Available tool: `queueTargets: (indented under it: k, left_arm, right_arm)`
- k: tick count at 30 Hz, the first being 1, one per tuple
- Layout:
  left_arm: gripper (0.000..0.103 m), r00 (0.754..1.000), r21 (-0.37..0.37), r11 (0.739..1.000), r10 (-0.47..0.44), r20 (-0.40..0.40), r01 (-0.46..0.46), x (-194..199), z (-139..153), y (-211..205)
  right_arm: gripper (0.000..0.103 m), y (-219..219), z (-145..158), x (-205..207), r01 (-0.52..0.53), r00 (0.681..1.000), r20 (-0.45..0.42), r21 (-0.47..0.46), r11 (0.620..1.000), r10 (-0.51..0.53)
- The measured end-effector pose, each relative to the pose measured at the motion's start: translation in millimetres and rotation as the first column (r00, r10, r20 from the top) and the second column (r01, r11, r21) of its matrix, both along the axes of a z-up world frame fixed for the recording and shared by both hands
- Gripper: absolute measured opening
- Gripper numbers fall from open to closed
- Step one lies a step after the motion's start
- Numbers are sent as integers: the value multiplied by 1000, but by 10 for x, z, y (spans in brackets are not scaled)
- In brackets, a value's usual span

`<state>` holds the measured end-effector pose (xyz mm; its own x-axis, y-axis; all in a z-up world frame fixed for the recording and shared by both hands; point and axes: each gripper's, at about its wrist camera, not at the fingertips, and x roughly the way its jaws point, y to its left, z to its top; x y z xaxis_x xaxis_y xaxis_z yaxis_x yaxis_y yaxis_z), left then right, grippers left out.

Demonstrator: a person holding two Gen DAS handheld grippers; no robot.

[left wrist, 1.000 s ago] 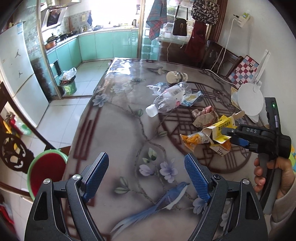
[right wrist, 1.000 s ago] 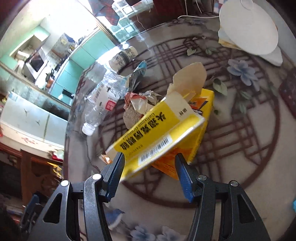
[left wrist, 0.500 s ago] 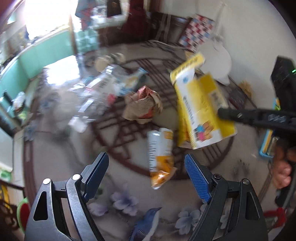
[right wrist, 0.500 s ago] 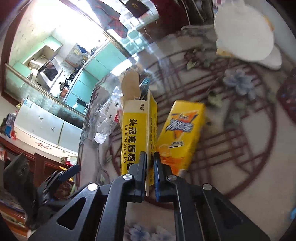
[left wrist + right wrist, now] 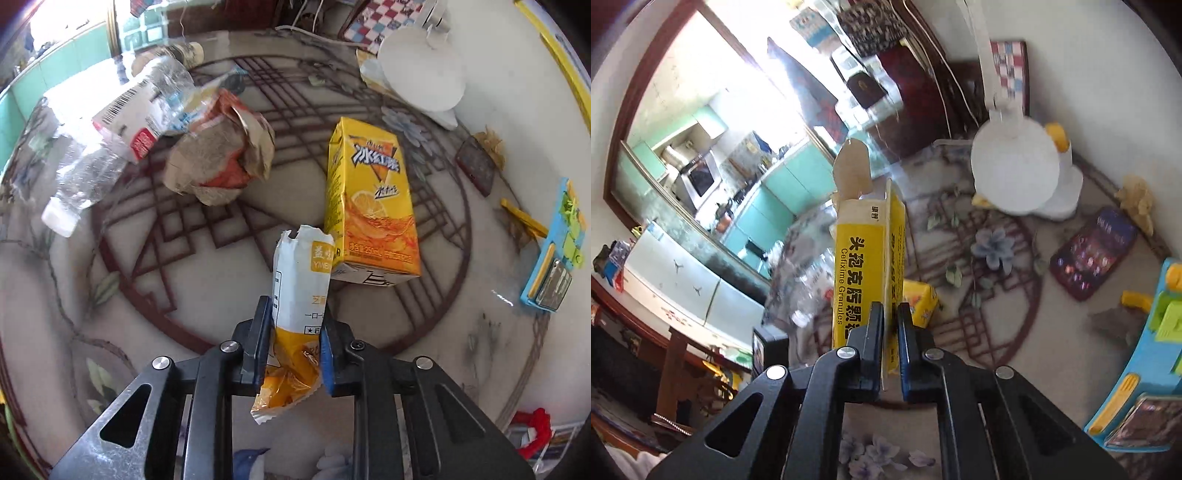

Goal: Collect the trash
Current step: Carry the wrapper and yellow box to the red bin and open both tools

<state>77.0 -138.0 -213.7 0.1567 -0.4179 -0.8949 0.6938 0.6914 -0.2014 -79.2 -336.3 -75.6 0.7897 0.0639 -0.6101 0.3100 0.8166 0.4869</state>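
My left gripper point(image 5: 293, 328) is shut on a white and orange snack wrapper point(image 5: 299, 295) just above the table. A yellow juice carton point(image 5: 373, 203) lies just beyond it. A crumpled brown paper bag point(image 5: 218, 162) and a clear plastic bottle point(image 5: 110, 147) lie to the far left. My right gripper point(image 5: 890, 325) is shut on a flattened yellow medicine box point(image 5: 864, 258) and holds it upright above the table. The juice carton point(image 5: 921, 299) shows below it.
A white round fan point(image 5: 421, 70) stands at the back right of the glass-topped table point(image 5: 184, 277). A blue toy tray point(image 5: 554, 251) and a dark card point(image 5: 476, 166) lie at the right. A kitchen with green cabinets point(image 5: 783, 184) lies behind.
My left gripper moved forward to the wrapper and shut on it. My right gripper shut on the yellow box, lifted it off the juice carton and left the left wrist view.
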Motion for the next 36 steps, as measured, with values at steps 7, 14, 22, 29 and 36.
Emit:
queueTargets:
  k: [7, 14, 22, 29, 36]
  left_arm:
    - [16, 995, -123, 991, 67, 68, -59, -84, 518, 426]
    - [16, 971, -198, 966, 196, 138, -167, -140, 1029, 1186]
    - [16, 942, -216, 940, 299, 155, -263, -203, 1176, 1883]
    - [16, 939, -226, 932, 318, 133, -284, -204, 1141, 2212]
    - [16, 925, -243, 913, 363, 112, -328, -172, 1110, 2535]
  right_arm:
    - [6, 199, 482, 115, -25, 998, 48, -83, 996, 29]
    - [6, 801, 563, 302, -91, 994, 53, -97, 991, 97]
    - [6, 1493, 360, 488, -158, 987, -6, -101, 982, 159]
    - [6, 1888, 204, 578, -196, 980, -47, -92, 976, 192]
    - [6, 2283, 135, 702, -251, 967, -67, -94, 963, 245]
